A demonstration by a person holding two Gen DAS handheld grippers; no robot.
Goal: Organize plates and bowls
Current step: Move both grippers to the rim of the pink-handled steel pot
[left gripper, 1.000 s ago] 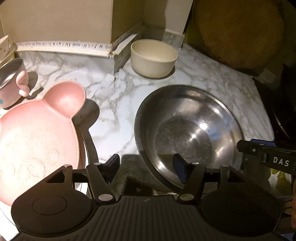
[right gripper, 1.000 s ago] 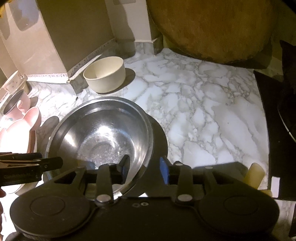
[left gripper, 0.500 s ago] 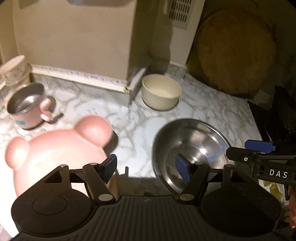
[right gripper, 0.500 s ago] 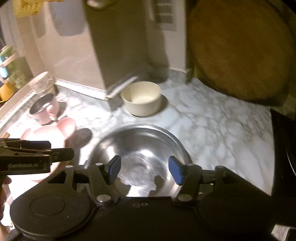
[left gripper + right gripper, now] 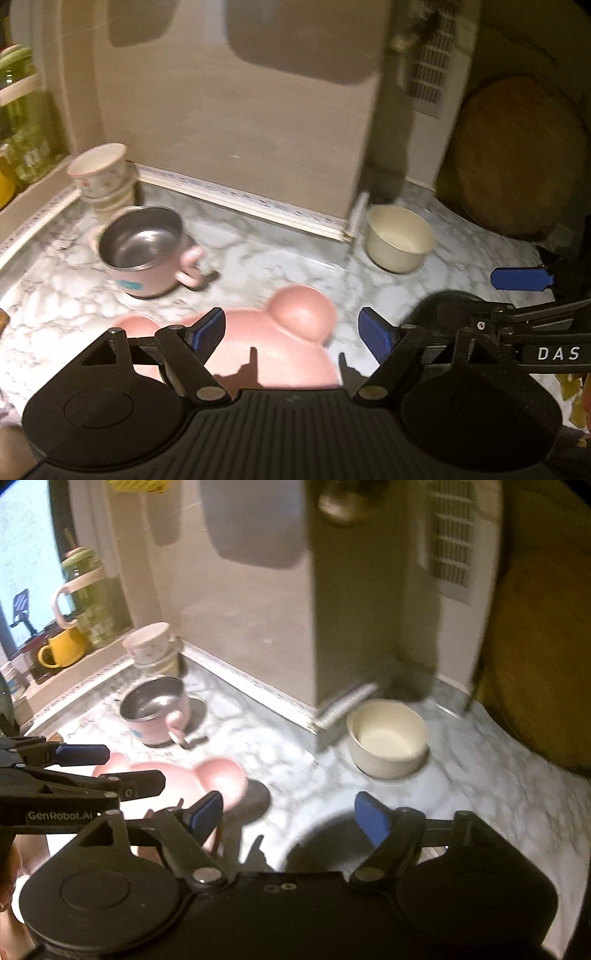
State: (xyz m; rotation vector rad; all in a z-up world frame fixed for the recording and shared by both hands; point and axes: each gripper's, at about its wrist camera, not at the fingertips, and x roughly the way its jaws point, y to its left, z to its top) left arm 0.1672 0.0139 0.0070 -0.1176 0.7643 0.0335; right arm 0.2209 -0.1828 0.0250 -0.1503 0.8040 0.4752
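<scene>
Marble counter (image 5: 258, 258), pink mug (image 5: 147, 251) (blurred)

free: marble counter (image 5: 491, 786) centre | blocked: cream bowl (image 5: 388, 738), pink mug (image 5: 157, 710), pink plate (image 5: 280, 350)

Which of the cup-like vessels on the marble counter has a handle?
The pink mug with the shiny steel inside: a pink loop handle sticks out toward the cream bowl. The cream bowl and the stacked patterned cups show none.
</scene>
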